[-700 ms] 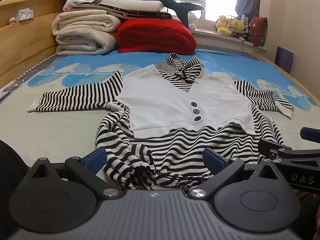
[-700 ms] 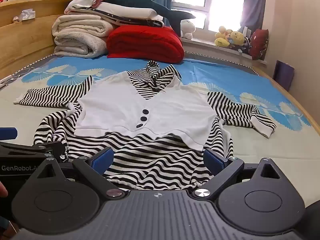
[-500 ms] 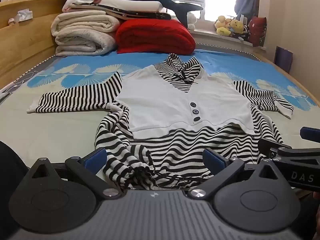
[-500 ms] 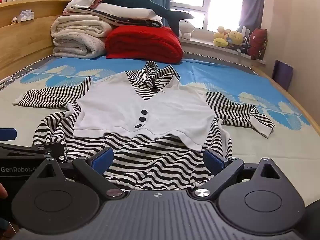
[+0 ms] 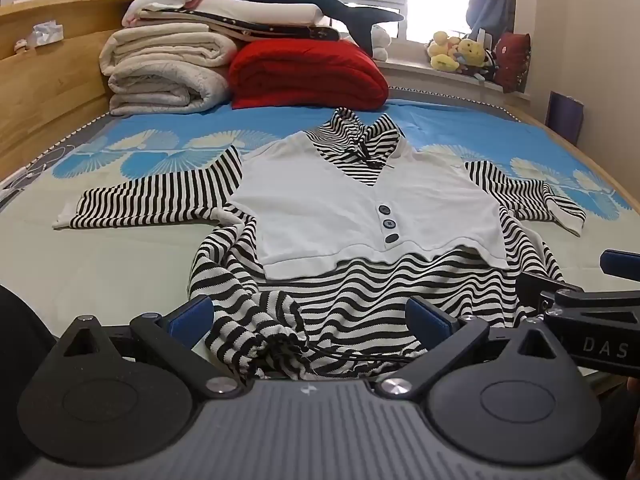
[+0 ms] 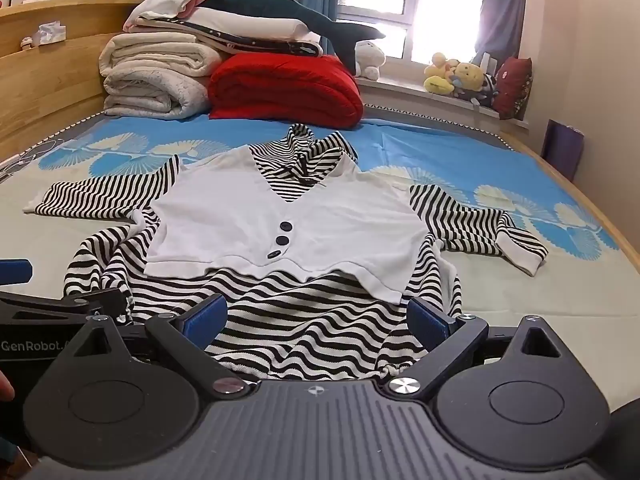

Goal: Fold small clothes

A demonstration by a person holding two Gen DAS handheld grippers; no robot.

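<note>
The striped top (image 5: 360, 216) lies flat in the middle of the frame, its bottom edge between the wide-open, empty left gripper (image 5: 310, 316) and right gripper (image 6: 318, 316).

I see the bed (image 5: 100, 264), its sheet pale green close to my fingers and blue with fan prints beyond them; the striped garment (image 5: 360, 216) lies flat on it straight ahead of both pairs of fingers, sleeves spread to either side; far past the fingertips rest rolled cream blankets (image 5: 164, 76) and, touching them, a folded red quilt (image 5: 304, 76).
</note>
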